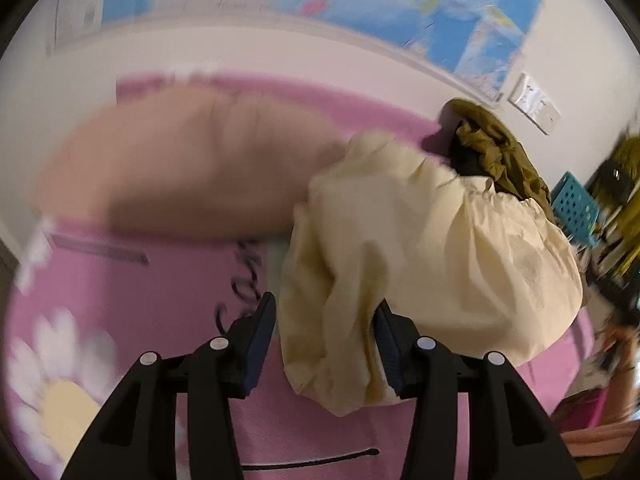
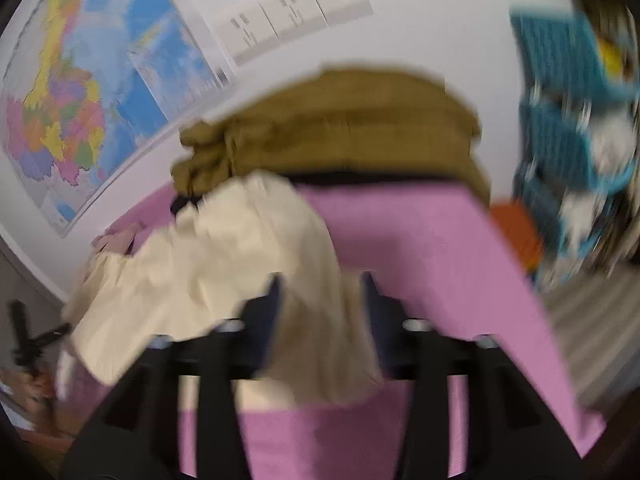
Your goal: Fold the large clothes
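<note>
Handling this cream garment [image 1: 432, 248] should be easy on weight but awkward on shape: it looks thin, soft and limp, and it will sag and bunch wherever you let it hang. It lies crumpled right of centre on the pink bedspread [image 1: 120, 288], in front of an olive garment [image 1: 500, 148]. Your left gripper [image 1: 326, 344] stands part open with a cream fold between its jaws, not visibly clamped. Your right gripper [image 2: 320, 304] is wide, cloth draped between; blur hides any pinch. Take hold at a gathered hem or corner.
</note>
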Demonstrator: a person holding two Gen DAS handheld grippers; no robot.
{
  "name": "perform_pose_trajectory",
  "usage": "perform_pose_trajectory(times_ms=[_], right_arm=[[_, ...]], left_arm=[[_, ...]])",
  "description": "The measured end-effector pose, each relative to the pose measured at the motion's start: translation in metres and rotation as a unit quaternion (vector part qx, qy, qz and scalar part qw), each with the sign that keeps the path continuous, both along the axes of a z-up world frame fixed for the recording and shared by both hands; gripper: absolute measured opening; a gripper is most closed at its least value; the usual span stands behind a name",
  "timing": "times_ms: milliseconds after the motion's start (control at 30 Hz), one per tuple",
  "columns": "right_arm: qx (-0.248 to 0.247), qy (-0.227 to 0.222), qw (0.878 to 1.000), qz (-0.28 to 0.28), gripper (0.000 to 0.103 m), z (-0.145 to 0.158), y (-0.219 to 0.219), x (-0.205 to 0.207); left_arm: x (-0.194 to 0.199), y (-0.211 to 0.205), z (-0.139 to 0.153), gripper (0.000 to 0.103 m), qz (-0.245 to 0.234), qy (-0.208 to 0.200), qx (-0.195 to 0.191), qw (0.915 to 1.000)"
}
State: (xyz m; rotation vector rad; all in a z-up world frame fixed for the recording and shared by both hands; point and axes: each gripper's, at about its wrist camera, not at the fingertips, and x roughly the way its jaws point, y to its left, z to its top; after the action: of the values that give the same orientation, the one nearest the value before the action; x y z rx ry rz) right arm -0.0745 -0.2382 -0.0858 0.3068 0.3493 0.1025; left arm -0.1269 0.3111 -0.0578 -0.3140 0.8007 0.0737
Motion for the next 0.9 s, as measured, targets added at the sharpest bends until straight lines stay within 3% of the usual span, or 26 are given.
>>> perform_pose_trajectory(times_ms=[133, 233, 333, 400, 433, 533, 567, 600, 633, 700, 833, 900], right_arm=[[-0.072, -0.034, 0.995, 0.064, 0.071, 0.028, 0.052, 0.009], [-0.127, -0.020, 0.985, 0.113, 0.068, 0.029, 0.095, 0.038], [-0.154, 0.018, 0.978, 0.141, 0.067, 0.021, 0.127, 0.075], [-0.167, 0.045, 0.975, 0.138, 0.056, 0.011, 0.138, 0.099], [-0.176, 0.058, 0.973, 0.134, 0.055, 0.006, 0.142, 0.110], [-0.182, 0.066, 0.973, 0.127, 0.026, 0.003, 0.147, 0.123], [-0.192, 0.057, 0.972, 0.122, 0.014, 0.005, 0.147, 0.124], [-0.182, 0.050, 0.974, 0.127, 0.007, 0.009, 0.144, 0.123], [-0.172, 0.043, 0.976, 0.130, 0.006, 0.013, 0.141, 0.122], [-0.163, 0.020, 0.979, 0.122, 0.005, 0.025, 0.137, 0.118], [-0.129, -0.052, 0.984, 0.109, 0.004, 0.056, 0.129, 0.107], [-0.123, -0.034, 0.986, 0.105, 0.005, 0.049, 0.131, 0.123]], left_arm=[[0.003, -0.018, 0.027, 0.060, -0.006, -0.041, 0.071, 0.9966], [0.022, -0.035, 0.036, 0.061, -0.040, -0.053, 0.072, 0.9952], [0.044, -0.056, 0.028, 0.061, -0.075, -0.036, 0.074, 0.9938], [0.062, -0.068, 0.015, 0.061, -0.095, -0.012, 0.070, 0.9929], [0.071, -0.073, 0.009, 0.061, -0.099, 0.001, 0.072, 0.9925], [0.091, -0.084, -0.011, 0.060, -0.088, 0.030, 0.087, 0.9919], [0.093, -0.084, -0.013, 0.055, -0.088, 0.031, 0.090, 0.9916], [0.096, -0.085, -0.016, 0.043, -0.082, 0.034, 0.097, 0.9913], [0.101, -0.086, -0.018, 0.036, -0.075, 0.038, 0.104, 0.9910], [0.110, -0.081, -0.018, 0.005, -0.054, 0.050, 0.113, 0.9909], [0.125, -0.060, -0.005, 0.003, -0.037, 0.037, 0.079, 0.9955], [0.132, -0.050, -0.003, 0.003, -0.023, 0.032, 0.080, 0.9960]])
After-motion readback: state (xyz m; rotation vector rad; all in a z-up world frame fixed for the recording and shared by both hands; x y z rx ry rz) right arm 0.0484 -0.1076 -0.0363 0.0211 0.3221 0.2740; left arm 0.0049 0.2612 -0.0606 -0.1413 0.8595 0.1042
